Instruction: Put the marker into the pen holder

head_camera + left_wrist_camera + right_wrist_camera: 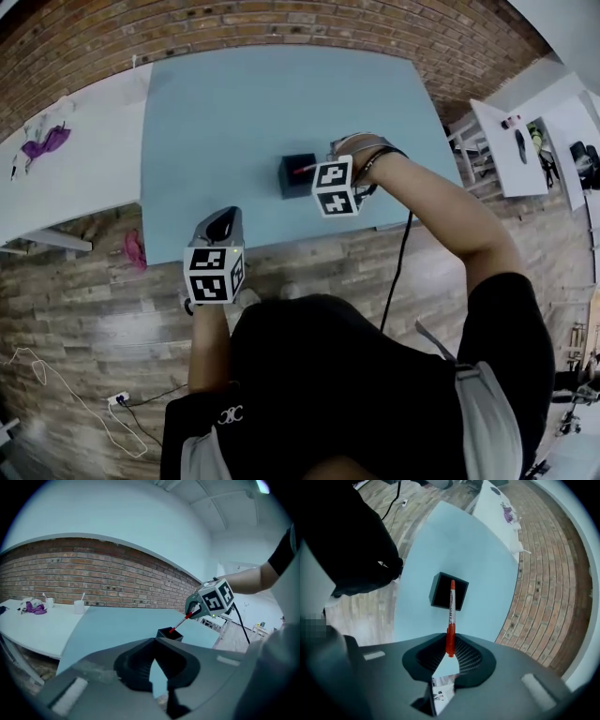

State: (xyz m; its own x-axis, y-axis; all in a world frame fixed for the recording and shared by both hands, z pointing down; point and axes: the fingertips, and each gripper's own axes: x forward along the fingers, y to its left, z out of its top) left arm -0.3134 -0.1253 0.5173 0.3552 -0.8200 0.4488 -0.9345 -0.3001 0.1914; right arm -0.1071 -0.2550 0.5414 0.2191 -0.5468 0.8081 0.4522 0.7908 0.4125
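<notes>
A black square pen holder stands near the middle of the blue table. My right gripper hangs just right of it, shut on a red marker. The marker slants down, and its far end is over the open top of the pen holder. In the left gripper view the marker reaches from the right gripper down to the rim of the pen holder. My left gripper sits at the table's front edge, away from the holder. The jaws of the left gripper meet at the tips with nothing between them.
A white table adjoins the blue one on the left, carrying a purple item and white cups. A brick wall runs behind. More white tables stand to the right. Cables lie on the wood floor.
</notes>
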